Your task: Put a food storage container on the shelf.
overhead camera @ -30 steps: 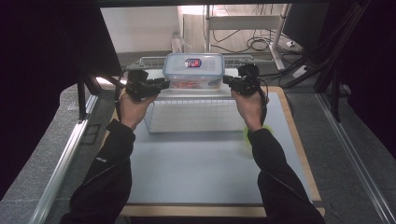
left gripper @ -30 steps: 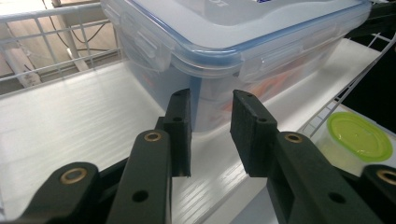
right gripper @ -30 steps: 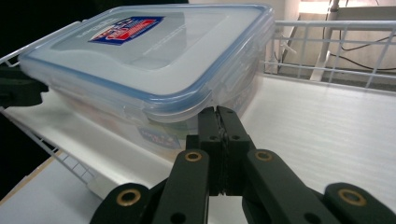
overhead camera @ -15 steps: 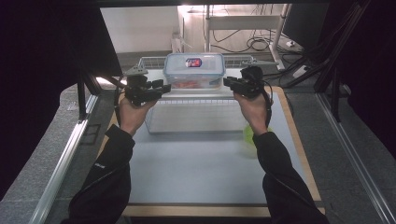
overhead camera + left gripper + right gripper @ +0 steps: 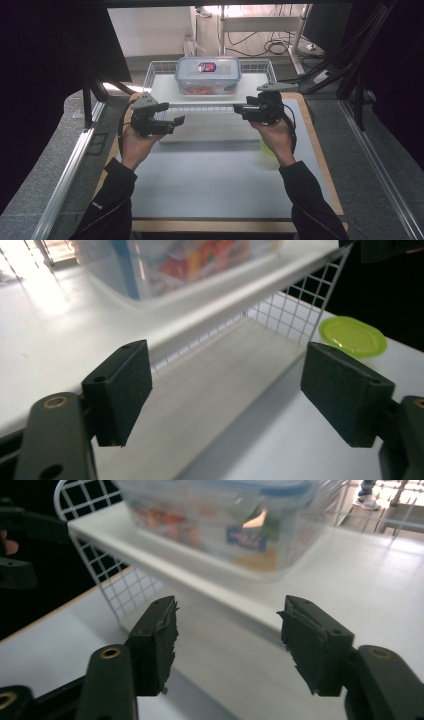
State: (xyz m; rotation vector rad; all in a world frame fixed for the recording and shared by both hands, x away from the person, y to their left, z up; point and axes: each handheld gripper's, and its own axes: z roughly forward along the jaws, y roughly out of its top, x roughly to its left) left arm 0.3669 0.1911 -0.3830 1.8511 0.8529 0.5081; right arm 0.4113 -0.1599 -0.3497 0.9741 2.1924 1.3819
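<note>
Both claws apart, jaws just been opening, nothing between: my left claw (image 5: 176,121), my right claw (image 5: 239,108). Food box (image 5: 208,75) sits on wire shelf (image 5: 165,89), between them, released. Step: placing done, I judge. Next: back both off clear

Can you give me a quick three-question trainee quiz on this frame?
1. True or false: the clear food container stands on the shelf's top board.
2. What does the left gripper hold? A) the container B) nothing C) a lid
3. What colour is the round lid on the table near the right gripper?

Key: 1 true; 2 B, its jaws have just been opening with nothing between them; 3 green.
</note>
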